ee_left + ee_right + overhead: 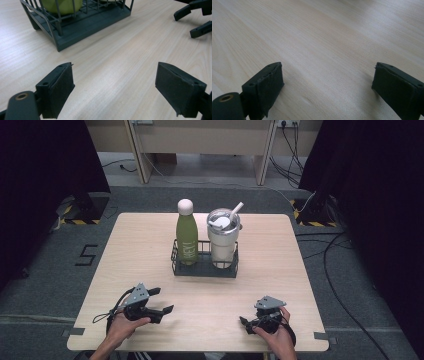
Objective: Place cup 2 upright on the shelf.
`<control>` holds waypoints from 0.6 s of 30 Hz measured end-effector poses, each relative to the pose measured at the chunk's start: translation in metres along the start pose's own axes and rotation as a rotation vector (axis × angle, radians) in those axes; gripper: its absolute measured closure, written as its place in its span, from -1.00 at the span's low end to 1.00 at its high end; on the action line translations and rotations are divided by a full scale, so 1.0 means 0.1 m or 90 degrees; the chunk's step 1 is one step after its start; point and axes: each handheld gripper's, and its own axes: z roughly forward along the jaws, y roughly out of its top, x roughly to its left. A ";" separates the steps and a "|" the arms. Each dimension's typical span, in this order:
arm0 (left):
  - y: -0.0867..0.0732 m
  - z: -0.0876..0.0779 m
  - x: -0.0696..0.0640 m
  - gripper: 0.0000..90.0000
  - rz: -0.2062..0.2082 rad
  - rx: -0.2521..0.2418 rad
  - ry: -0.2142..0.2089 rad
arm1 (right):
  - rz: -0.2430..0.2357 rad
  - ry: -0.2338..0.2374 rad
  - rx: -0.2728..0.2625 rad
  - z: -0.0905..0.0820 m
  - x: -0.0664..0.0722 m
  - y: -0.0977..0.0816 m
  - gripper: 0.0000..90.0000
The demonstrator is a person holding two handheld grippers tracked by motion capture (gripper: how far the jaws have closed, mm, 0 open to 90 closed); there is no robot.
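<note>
1. One green bottle and one steel tumbler stand side by side in one wire rack at mid-table.
2. The left gripper and the right gripper both have jaws wide apart, holding nothing, near the table's front edge.

High view looks down; gripper views skim the shared table closely.

1 green bottle, 1 tumbler, 1 wire rack, 2 tongs: left & right
</note>
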 end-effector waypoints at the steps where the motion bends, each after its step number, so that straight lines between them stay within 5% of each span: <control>1: -0.01 0.00 -0.01 -0.67 0.003 0.004 0.000 | 0.000 0.000 0.000 0.00 0.00 0.00 -0.78; 18: -0.23 -0.17 -0.11 -0.67 -0.004 0.038 0.023 | 0.001 0.000 0.001 0.00 0.00 0.00 -0.78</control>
